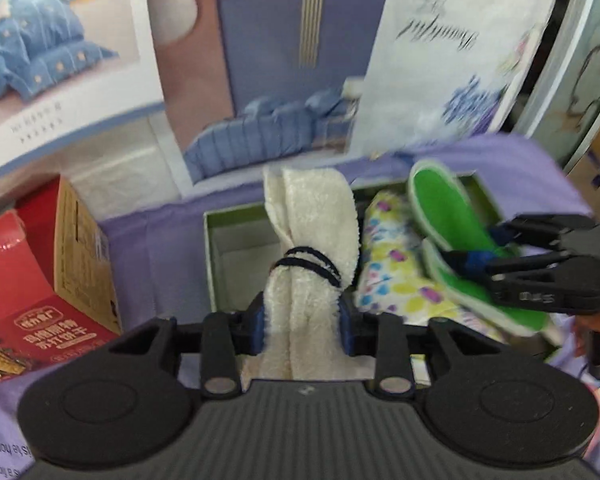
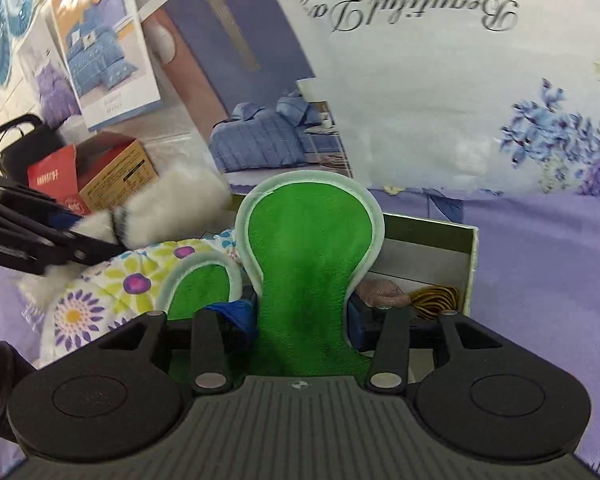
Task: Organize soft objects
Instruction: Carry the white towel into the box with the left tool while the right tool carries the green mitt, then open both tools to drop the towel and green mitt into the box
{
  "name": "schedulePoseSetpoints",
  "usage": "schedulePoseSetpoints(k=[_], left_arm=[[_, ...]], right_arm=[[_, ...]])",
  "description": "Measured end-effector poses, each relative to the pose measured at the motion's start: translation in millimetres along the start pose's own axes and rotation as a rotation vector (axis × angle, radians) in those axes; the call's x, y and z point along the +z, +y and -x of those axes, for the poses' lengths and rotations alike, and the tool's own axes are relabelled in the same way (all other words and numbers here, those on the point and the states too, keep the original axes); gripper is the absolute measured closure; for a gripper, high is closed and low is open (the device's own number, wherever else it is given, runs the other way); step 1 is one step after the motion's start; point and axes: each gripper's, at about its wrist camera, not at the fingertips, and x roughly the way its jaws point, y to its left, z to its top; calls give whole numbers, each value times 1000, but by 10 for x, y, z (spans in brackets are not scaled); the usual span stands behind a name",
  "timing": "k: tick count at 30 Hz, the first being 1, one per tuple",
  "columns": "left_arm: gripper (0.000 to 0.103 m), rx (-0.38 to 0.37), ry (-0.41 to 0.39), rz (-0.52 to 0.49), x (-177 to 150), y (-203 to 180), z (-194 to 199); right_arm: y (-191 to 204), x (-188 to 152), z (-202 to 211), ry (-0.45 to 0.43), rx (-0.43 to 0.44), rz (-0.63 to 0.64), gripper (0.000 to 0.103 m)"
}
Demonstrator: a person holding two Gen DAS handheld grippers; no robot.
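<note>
My left hand-held gripper (image 1: 303, 320) clamps the white towel roll (image 1: 312, 240), long axis pointing far, over the open box (image 1: 216, 256); my right hand-held gripper (image 2: 302, 322) clamps a green insole (image 2: 308, 248) over its right half.

A red carton (image 1: 40, 280) stands open on the purple cloth (image 1: 160, 248), near its left edge. Behind it, along the back edge, lean printed bedding packages: one with a blue quilt (image 1: 60, 60), one with a bedroom picture (image 1: 268, 80), one with flowers (image 2: 480, 100).
</note>
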Motion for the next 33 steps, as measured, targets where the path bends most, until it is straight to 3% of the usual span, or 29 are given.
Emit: schedulePoseSetpoints(k=[2,6,9,12,16,18,19,21,24,26,28,33], left_arm=[[45,26,1,-6,-18,7,-87],[38,15,-57,30,3,65,45],[37,-15,-108,87,45,146,254],[36,-11,-152,115,71,187,482],[36,-19,-189,130,46,196,729],[36,-9,-200,121,10,180,807],[36,-2,-205,118,-7,170,838],[36,2,-209,107,-39,159,881],[36,11,-205,94,-72,150,901],[36,10,-206,86,-78,151,898],[36,4,-202,86,-70,148,882],[36,-78,-182,62,-107,14,851]], right_arm=[[54,-2,-38,7,-25,19,65],[51,27,0,22,-62,-10,58],[-14,108,202,-79,-15,-58,53],[3,190,396,-109,19,-84,49],[96,208,469,-86,-4,-48,48],[202,206,365,17,-80,43,47],[230,195,401,-18,-114,54,47],[190,168,552,-176,-108,-6,45],[158,242,492,-96,-131,-36,44],[127,246,545,-159,-79,-62,42],[137,287,436,-68,-122,-48,41],[123,281,372,-54,-114,-79,40]])
